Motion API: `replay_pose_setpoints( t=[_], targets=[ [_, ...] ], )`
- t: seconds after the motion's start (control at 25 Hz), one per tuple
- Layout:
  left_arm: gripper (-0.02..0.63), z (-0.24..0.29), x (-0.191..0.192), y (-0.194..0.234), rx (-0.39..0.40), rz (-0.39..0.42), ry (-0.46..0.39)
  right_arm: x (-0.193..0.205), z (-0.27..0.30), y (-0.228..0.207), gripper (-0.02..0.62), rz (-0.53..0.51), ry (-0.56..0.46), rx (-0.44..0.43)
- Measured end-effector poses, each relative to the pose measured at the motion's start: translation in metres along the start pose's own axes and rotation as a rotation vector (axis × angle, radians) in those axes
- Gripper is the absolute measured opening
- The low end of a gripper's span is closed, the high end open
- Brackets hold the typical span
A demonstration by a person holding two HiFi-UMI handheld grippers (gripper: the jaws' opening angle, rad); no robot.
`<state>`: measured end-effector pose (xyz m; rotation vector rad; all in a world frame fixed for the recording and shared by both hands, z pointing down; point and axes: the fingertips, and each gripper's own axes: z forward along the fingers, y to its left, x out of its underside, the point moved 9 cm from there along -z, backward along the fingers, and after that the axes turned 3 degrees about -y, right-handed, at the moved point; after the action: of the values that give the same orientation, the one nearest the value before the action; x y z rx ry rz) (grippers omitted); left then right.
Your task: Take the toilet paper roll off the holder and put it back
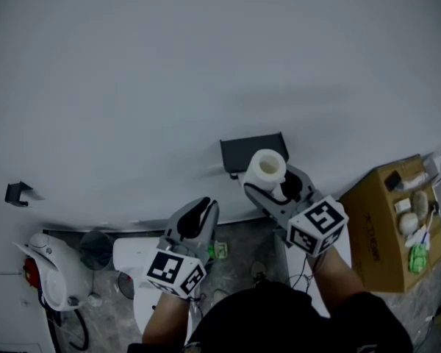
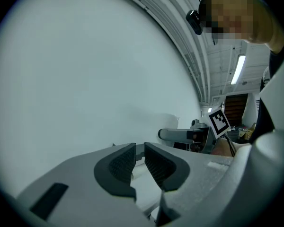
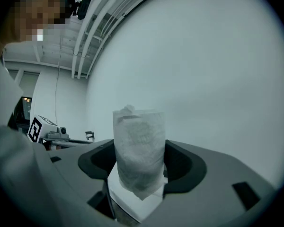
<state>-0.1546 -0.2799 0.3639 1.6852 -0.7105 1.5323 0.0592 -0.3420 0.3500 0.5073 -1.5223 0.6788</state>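
Note:
A white toilet paper roll (image 1: 267, 168) stands upright between the jaws of my right gripper (image 1: 270, 182), which is shut on it. The roll is held just in front of and below the black holder (image 1: 253, 151) on the pale wall. In the right gripper view the roll (image 3: 139, 145) fills the gap between the dark pads (image 3: 180, 167), its crumpled end up. My left gripper (image 1: 201, 210) hangs lower and to the left, away from the roll. Its jaws (image 2: 139, 162) stand a narrow gap apart with nothing between them.
A cardboard box (image 1: 386, 219) with small items on top stands at the right. A white toilet (image 1: 55, 267) and a dark bin (image 1: 95, 248) sit low at the left. A small black hook (image 1: 16, 192) sticks out of the wall.

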Motion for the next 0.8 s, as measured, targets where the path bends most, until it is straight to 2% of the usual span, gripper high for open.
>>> replay_pose_setpoints(
  t=[0.44, 0.8],
  targets=[
    [0.094, 0.044, 0.001, 0.011, -0.049, 0.008, -0.004, -0.011, 0.028, -0.061, 0.301, -0.018, -0.008, -0.002],
    [0.100, 0.068, 0.004, 0.019, -0.059, -0.001, 0.005, -0.005, 0.044, -0.090, 0.301, -0.087, 0.027, 0.026]
  ],
)
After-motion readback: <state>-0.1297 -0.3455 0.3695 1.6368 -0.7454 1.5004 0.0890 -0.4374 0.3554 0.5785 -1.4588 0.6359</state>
